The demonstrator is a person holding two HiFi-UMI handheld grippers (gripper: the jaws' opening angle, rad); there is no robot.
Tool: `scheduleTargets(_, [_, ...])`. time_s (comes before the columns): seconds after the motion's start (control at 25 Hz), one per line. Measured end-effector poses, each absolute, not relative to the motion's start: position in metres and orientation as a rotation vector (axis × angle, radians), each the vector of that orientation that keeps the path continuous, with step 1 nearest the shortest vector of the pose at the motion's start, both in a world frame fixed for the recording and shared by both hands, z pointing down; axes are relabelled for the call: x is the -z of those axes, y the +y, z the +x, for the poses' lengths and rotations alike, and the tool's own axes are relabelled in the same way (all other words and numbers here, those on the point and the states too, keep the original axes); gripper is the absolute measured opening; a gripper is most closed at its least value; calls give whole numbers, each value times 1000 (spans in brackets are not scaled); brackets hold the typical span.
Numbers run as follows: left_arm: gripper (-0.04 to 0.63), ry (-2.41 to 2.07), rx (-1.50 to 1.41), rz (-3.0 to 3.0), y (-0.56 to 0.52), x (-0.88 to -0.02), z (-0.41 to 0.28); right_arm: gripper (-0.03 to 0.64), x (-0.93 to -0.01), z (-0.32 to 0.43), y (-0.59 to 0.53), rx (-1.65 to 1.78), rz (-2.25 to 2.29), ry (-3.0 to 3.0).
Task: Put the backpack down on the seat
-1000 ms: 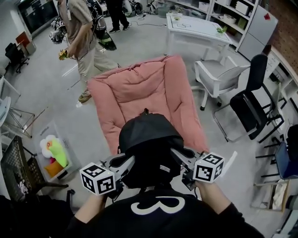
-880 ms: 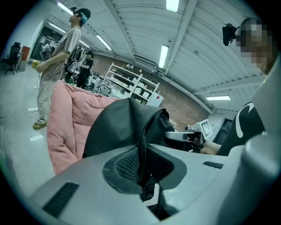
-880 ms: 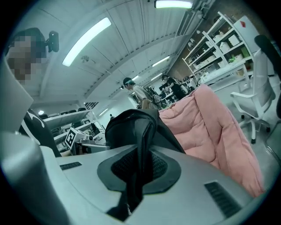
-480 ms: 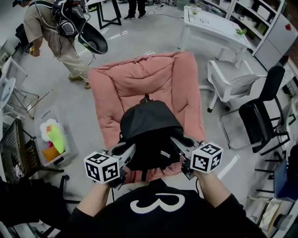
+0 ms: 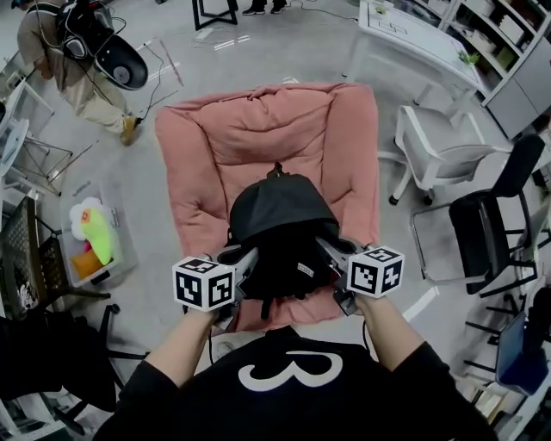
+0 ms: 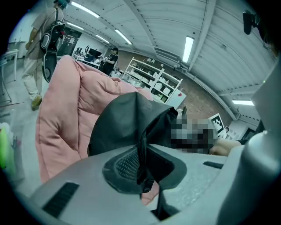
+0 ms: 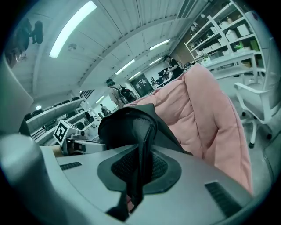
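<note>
An open-plan lab or office workspace; the head view shows a bare grey floor point(image 5: 284, 43), a white table point(image 5: 422, 43) at 1 o'clock and shelves point(image 5: 495, 26) stacked with boxes just past it; a white chair point(image 5: 443, 146) and a black chair point(image 5: 499, 215) stand at 3 o'clock; a bin point(image 5: 120, 263) of toys sits at 9 o'clock; a person point(image 5: 73, 52) carrying dark gear is at 11 o'clock; strip lights point(image 6: 189, 46) line a ribbed ceiling in the left gripper view.
</note>
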State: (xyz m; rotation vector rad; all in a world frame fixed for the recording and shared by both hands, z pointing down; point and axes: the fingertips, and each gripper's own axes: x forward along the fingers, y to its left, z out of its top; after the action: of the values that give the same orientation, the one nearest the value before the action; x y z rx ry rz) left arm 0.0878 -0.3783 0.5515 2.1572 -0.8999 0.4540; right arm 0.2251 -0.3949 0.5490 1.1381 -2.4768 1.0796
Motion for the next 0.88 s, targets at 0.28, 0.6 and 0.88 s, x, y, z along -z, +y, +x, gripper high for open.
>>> scheduleTargets(0.28, [37, -898, -558, 2132, -397, -597, 97, 29, -595, 232, -420, -1044, 1090, -2395])
scheduleTargets(0.6, [37, -893, -628, 2152, -421, -634, 99, 29, -636, 234, -442, -1084, 1079, -2352])
scheduleTargets(0.88, [40, -956, -735, 2197, -439, -659, 96, 31, -663, 233, -462, -1054, 1091, -2308])
